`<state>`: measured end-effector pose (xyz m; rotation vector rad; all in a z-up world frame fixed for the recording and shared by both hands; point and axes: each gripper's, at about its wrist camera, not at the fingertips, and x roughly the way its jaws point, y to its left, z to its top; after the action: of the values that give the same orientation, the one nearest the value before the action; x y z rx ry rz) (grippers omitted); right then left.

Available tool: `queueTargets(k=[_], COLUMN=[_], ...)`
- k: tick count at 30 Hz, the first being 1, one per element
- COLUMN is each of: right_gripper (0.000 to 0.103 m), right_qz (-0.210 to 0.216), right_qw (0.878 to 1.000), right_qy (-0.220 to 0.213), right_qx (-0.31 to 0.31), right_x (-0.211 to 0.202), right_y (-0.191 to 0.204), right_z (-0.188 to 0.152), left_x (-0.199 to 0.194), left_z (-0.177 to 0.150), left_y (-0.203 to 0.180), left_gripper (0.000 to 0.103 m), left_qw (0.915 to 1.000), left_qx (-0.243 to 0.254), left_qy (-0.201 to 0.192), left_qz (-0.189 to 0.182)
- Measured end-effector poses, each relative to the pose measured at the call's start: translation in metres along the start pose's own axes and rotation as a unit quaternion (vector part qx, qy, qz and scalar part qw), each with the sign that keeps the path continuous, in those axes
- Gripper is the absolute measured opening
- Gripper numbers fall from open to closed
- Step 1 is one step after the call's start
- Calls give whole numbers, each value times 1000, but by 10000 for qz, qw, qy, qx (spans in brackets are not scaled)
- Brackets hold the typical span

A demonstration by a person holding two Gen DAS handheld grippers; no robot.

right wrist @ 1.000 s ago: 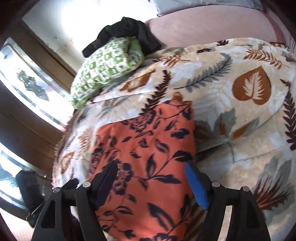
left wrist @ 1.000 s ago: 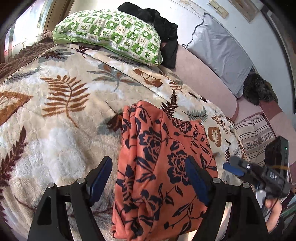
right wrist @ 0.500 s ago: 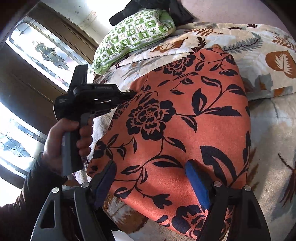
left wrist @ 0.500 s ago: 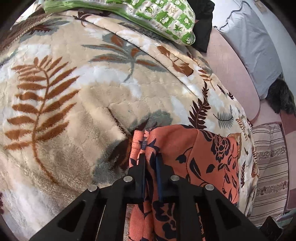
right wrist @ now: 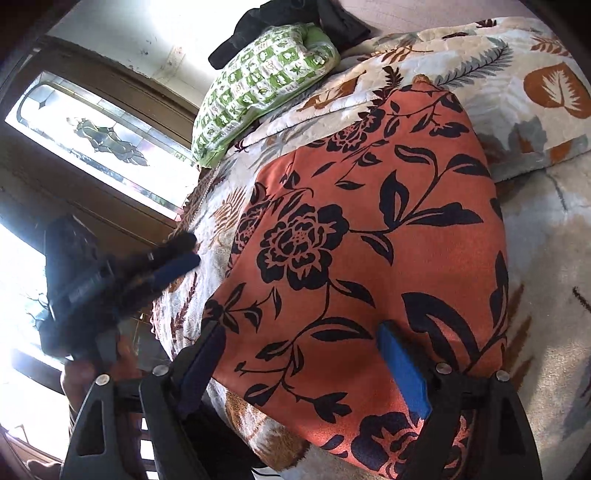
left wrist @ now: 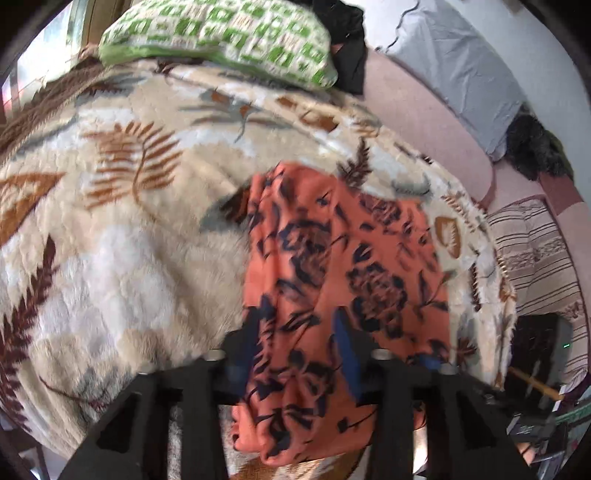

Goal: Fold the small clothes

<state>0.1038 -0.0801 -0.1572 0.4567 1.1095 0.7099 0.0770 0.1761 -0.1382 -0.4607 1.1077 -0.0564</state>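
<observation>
An orange cloth with black flowers point(right wrist: 369, 229) lies spread flat on the leaf-print blanket point(right wrist: 546, 229). My right gripper point(right wrist: 301, 328) hovers over its near edge. The jaws are opening wide, and the blue pads point(right wrist: 402, 369) press on nothing. My left gripper point(left wrist: 299, 328) points down at the cloth's point(left wrist: 332, 258) near end, blurred by motion. Its jaws stand partly apart, with cloth showing between the fingers. In the right wrist view the left gripper point(right wrist: 184, 253) is off the cloth's left side, in a person's hand, holding nothing.
A green-and-white pillow point(left wrist: 221, 33) and a black garment point(left wrist: 347, 40) lie at the head of the bed. A grey pillow point(left wrist: 461, 70) leans against the pink headboard point(left wrist: 424, 122). A striped rug point(left wrist: 535, 251) is beside the bed. A wooden door with glass point(right wrist: 92, 129) is on the left.
Half a second ago my left gripper was shut on the cloth's edge; now its jaws are apart and it has drawn back. My right gripper's jaws have widened slightly above the near edge.
</observation>
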Motion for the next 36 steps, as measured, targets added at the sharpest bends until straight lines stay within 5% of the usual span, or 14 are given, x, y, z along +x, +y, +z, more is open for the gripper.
queueTargets(k=[2, 7, 9, 11, 12, 14, 16, 20, 23, 24, 25, 30, 36], right_gripper=[87, 87, 87, 88, 88, 88, 88, 88, 88, 88, 88, 88, 88], right_qz=[3, 24, 50, 99, 116, 130, 142, 157, 119, 96, 75, 36, 86], right_qw=[10000, 9998, 9996, 9995, 9995, 9996, 9996, 9995, 9993, 9994, 9995, 9996, 9993], right_qy=[27, 154, 178, 149, 130, 101, 128, 168, 157, 152, 146, 177, 181], right_qx=[8, 88, 198, 268, 259, 225, 223, 238, 318, 303, 276, 204, 313], right_x=[2, 1, 0, -1, -1, -1, -2, -3, -3, -3, -2, -2, -3], right_y=[1, 0, -3, -5, -5, -6, -5, -8, -8, -7, -6, -4, -6], right_z=[3, 8, 10, 10, 10, 7, 7, 8, 8, 8, 7, 6, 8], left_x=[15, -14, -29, -39, -33, -2, -1, -13, -18, -14, -5, -15, -43], left_z=[-12, -17, -21, -31, -36, -45, -52, -56, -59, -61, -62, -66, -62], left_y=[19, -3, -13, -18, -20, -12, 1, -9, -7, -7, -4, -2, -16], left_gripper=[20, 20, 32, 64, 64, 35, 36, 35, 47, 45, 31, 30, 46], left_qw=[9990, 9993, 9991, 9976, 9965, 9961, 9986, 9985, 9987, 9978, 9979, 9989, 9963], left_qx=[-415, -235, -59, 80, 248, 327, -37, 72, 32, 158, 177, 26, 214], left_qy=[-49, -278, -408, -680, -683, -11, -74, -193, -301, -261, -73, -120, -502], left_qz=[-167, 42, -75, 117, 412, 823, 523, 505, 400, 587, 612, 454, 662])
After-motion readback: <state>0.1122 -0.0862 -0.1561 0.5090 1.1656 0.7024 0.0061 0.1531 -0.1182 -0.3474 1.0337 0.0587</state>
